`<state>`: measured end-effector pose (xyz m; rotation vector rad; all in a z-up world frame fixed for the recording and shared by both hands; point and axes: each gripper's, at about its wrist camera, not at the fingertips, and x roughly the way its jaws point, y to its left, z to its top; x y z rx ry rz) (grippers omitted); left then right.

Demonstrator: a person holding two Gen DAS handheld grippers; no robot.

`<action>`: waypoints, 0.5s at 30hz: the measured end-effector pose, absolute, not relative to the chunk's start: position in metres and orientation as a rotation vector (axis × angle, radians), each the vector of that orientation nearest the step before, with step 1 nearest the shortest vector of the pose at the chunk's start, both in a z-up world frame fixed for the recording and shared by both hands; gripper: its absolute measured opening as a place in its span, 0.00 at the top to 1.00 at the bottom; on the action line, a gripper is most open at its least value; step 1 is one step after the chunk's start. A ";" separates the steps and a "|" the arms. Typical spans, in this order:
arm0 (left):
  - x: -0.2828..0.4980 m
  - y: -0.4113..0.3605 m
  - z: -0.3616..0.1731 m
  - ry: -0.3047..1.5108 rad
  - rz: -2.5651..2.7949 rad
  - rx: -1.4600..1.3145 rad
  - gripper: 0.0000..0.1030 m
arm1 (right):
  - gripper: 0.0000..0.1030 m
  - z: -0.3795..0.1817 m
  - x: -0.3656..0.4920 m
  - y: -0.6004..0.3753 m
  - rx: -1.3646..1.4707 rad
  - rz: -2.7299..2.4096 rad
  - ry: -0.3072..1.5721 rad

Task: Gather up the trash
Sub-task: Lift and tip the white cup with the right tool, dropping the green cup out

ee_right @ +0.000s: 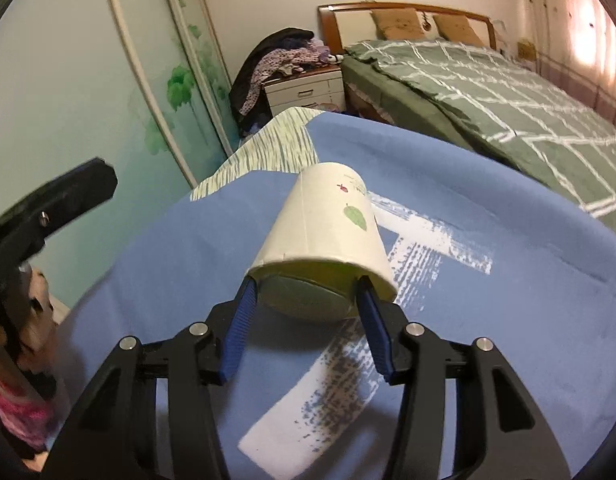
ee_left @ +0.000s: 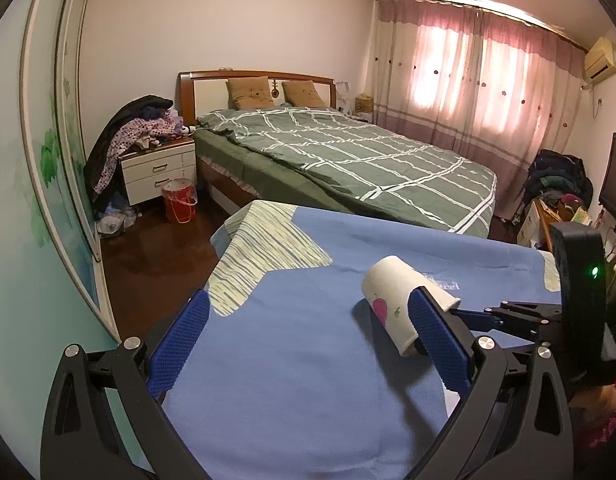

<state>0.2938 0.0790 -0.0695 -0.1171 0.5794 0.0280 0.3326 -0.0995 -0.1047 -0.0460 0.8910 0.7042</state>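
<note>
A white paper cup [ee_right: 327, 220] with a leaf and fruit print lies on its side on the blue cloth [ee_right: 487, 340], its mouth towards my right gripper [ee_right: 306, 284]. That gripper's blue pads reach the rim: the left one at the outer edge, the right one just within the mouth. I see no squeeze on the cup. In the left wrist view the cup [ee_left: 391, 292] lies beyond my left gripper's right finger, and the right gripper [ee_left: 459, 312] comes in from the right. My left gripper [ee_left: 308, 344] stands wide open over the cloth with nothing in it.
A red bucket lined with a bag [ee_left: 180, 200] stands on the wooden floor by the white nightstand [ee_left: 160, 172]. The bed [ee_left: 347, 160] lies beyond the table. A striped cloth [ee_left: 260, 248] covers the far left corner. A wardrobe door [ee_left: 48, 160] runs along the left.
</note>
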 end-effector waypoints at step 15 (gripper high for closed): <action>0.281 0.045 -0.063 0.556 -0.022 -0.061 0.05 | 0.53 -0.056 0.192 -0.211 0.091 0.646 0.895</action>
